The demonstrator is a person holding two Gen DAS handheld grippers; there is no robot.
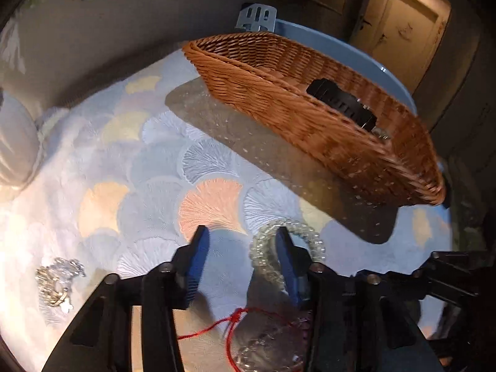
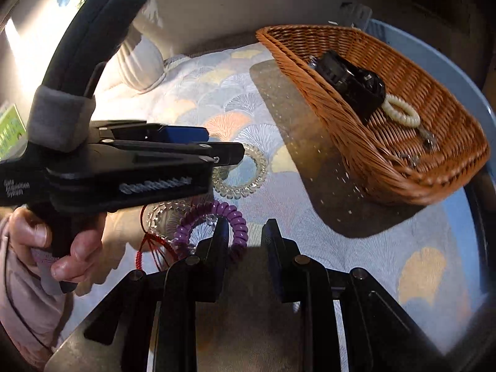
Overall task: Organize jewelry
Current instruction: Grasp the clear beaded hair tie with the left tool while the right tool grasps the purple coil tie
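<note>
Clear coil bracelet (image 1: pixel 286 249) lies on patterned cloth (image 1: pixel 130 167) of table, near wicker basket (image 1: pixel 310 124). Left gripper (image 1: pixel 241 241) jaws apart, one finger inside ring, other outside; not pressing it. Purple coil bracelet (image 2: pixel 210 220) just beside, overlapping clear bead bracelet with red cord (image 2: pixel 155 217). Right gripper (image 2: pixel 245 232) jaws parted, nothing between, left finger at purple coil. Basket holds black watch (image 2: pixel 350 83), cream bracelet (image 2: pixel 401 111). Silver chain pile (image 1: pixel 57 282) lies well apart on cloth.
</note>
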